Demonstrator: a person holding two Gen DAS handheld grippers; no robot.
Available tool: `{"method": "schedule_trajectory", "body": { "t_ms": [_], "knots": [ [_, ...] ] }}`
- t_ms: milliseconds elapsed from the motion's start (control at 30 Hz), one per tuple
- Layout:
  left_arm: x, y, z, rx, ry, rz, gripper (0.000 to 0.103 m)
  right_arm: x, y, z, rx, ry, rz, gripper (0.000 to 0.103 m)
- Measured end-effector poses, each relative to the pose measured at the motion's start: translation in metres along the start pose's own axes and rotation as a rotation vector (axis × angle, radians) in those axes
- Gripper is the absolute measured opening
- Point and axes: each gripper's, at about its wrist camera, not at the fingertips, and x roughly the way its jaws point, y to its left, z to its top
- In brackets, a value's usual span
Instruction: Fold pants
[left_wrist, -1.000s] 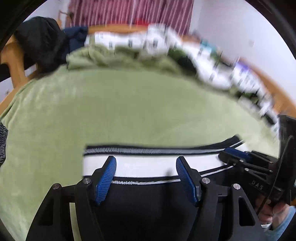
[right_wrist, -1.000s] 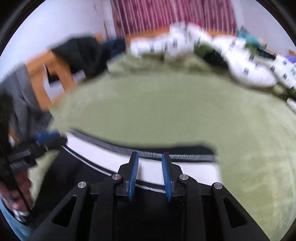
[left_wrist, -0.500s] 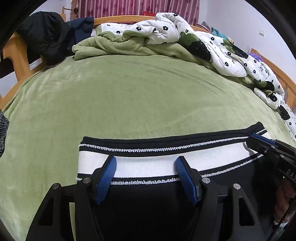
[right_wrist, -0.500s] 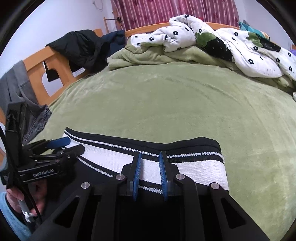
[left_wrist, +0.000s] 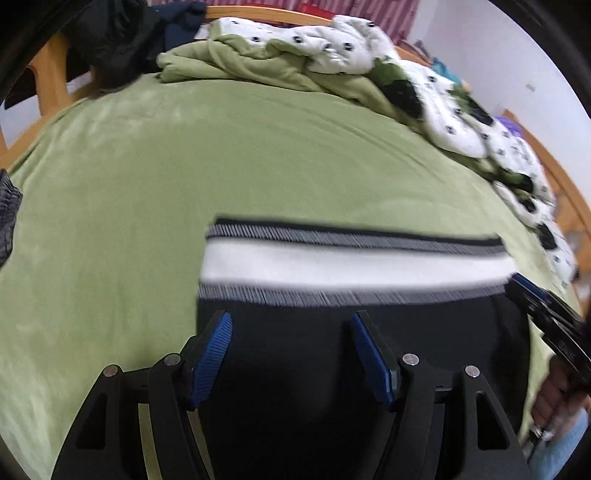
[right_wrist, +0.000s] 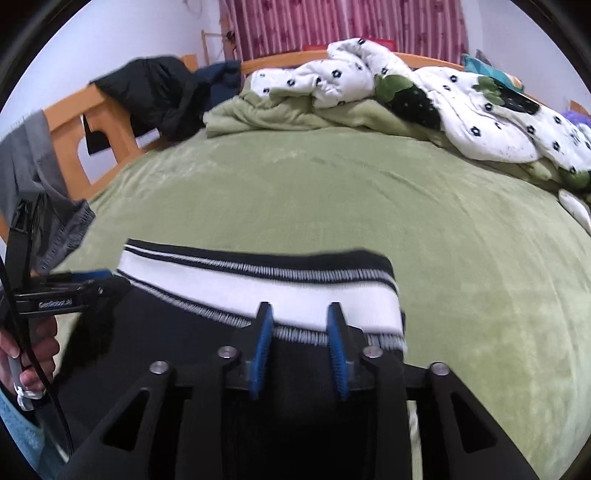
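Green blanket (right_wrist: 332, 192) covers the bed, and I have the pants (left_wrist: 332, 369) laid flat on it with the striped waistband (left_wrist: 351, 266) as my landmark: its white band runs across both views, facing the rumpled quilt (right_wrist: 461, 110) piled at the far end. That clear stretch of blanket beyond the waistband is, I judge, why the pants sit here: there is room to smooth and fold.

My left gripper (left_wrist: 291, 354) is just on the near side of the waistband, over the black cloth by its left corner, fingers spread wide with nothing pinched between them. My right gripper (right_wrist: 299, 347) sits at the waistband's lower stitched edge near its right corner. Its jaws have just been opening, and a gap now shows between the blue pads (right_wrist: 338, 350). The picture is smeared there, so I think the cloth lies under them rather than pressed in them.

Both tools flank the waistband ends, which suits setting the top edge square before the next fold.
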Motion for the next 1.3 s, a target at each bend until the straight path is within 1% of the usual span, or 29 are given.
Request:
{"method": "schedule_trajectory", "body": {
  "t_ms": [33, 67, 133, 200, 233, 300, 333, 400, 467, 533, 600, 633, 733, 767, 833, 900, 967, 1000, 1033, 1067, 1133, 1167, 1200, 1267, 1300],
  "knots": [
    [-0.008, -0.004, -0.011, 0.028, -0.006, -0.002, 0.065, -0.005, -0.003, -0.007, 0.025, 0.001, 0.01, 0.044],
    [-0.013, -0.009, -0.016, 0.05, -0.01, 0.0, 0.065, -0.008, -0.007, -0.016, 0.056, 0.007, 0.023, 0.044],
    [-0.026, -0.02, -0.039, 0.117, -0.011, 0.001, 0.065, -0.016, -0.009, -0.033, 0.089, 0.017, 0.036, 0.044],
    [-0.038, -0.027, -0.056, 0.143, -0.016, 0.016, 0.065, -0.027, -0.002, -0.044, 0.043, 0.012, 0.011, 0.044],
    [-0.042, -0.029, -0.066, 0.146, -0.013, 0.028, 0.065, -0.03, 0.002, -0.048, 0.022, 0.011, 0.0, 0.044],
    [-0.051, -0.027, -0.094, 0.133, -0.006, 0.022, 0.066, -0.042, 0.01, -0.064, -0.027, 0.01, -0.027, 0.045],
    [-0.058, -0.024, -0.109, 0.114, -0.032, 0.022, 0.066, -0.046, 0.011, -0.071, -0.037, 0.013, -0.036, 0.045],
    [-0.071, -0.019, -0.127, 0.074, -0.077, 0.038, 0.066, -0.057, 0.013, -0.089, -0.031, 0.021, -0.055, 0.045],
    [-0.078, -0.013, -0.139, 0.047, -0.056, 0.034, 0.066, -0.066, 0.012, -0.104, -0.004, 0.042, -0.064, 0.045],
    [-0.086, -0.005, -0.152, 0.026, -0.045, 0.007, 0.066, -0.073, 0.01, -0.113, 0.02, 0.046, -0.064, 0.045],
    [-0.092, -0.003, -0.16, 0.054, -0.052, 0.025, 0.066, -0.08, 0.015, -0.123, 0.01, 0.057, -0.063, 0.045],
    [-0.097, -0.004, -0.165, 0.075, -0.067, 0.029, 0.066, -0.081, 0.016, -0.126, 0.004, 0.063, -0.064, 0.045],
    [-0.105, -0.011, -0.179, 0.146, -0.068, 0.023, 0.065, -0.085, 0.02, -0.135, -0.007, 0.067, -0.081, 0.045],
    [-0.106, -0.014, -0.183, 0.183, -0.077, 0.031, 0.065, -0.087, 0.019, -0.137, 0.001, 0.067, -0.078, 0.045],
    [-0.104, -0.022, -0.193, 0.252, -0.094, 0.111, 0.065, -0.089, 0.017, -0.137, 0.02, 0.063, -0.069, 0.045],
    [-0.097, -0.031, -0.196, 0.3, -0.09, 0.158, 0.065, -0.093, 0.014, -0.136, 0.041, 0.05, -0.056, 0.045],
    [-0.092, -0.036, -0.196, 0.326, -0.099, 0.209, 0.064, -0.094, 0.012, -0.133, 0.053, 0.038, -0.052, 0.045],
    [-0.091, -0.039, -0.194, 0.333, -0.111, 0.223, 0.059, -0.094, 0.012, -0.133, 0.059, 0.037, -0.052, 0.045],
    [-0.09, -0.041, -0.192, 0.337, -0.127, 0.238, 0.047, -0.093, 0.012, -0.132, 0.061, 0.039, -0.052, 0.045],
    [-0.091, -0.042, -0.19, 0.336, -0.144, 0.243, 0.039, -0.091, 0.011, -0.132, 0.064, 0.046, -0.056, 0.045],
    [-0.101, -0.039, -0.186, 0.291, -0.179, 0.223, 0.015, -0.089, 0.011, -0.131, 0.065, 0.05, -0.06, 0.045],
    [-0.106, -0.031, -0.184, 0.262, -0.202, 0.249, 0.015, -0.09, 0.01, -0.131, 0.063, 0.046, -0.06, 0.045],
    [-0.106, -0.024, -0.183, 0.241, -0.184, 0.22, 0.015, -0.09, 0.01, -0.131, 0.061, 0.043, -0.061, 0.045],
    [-0.096, -0.012, -0.183, 0.191, -0.122, 0.182, 0.015, -0.088, 0.01, -0.132, 0.057, 0.047, -0.061, 0.045],
    [-0.095, -0.011, -0.183, 0.187, -0.119, 0.176, 0.016, -0.086, 0.01, -0.133, 0.052, 0.052, -0.06, 0.045]
  ]
}}
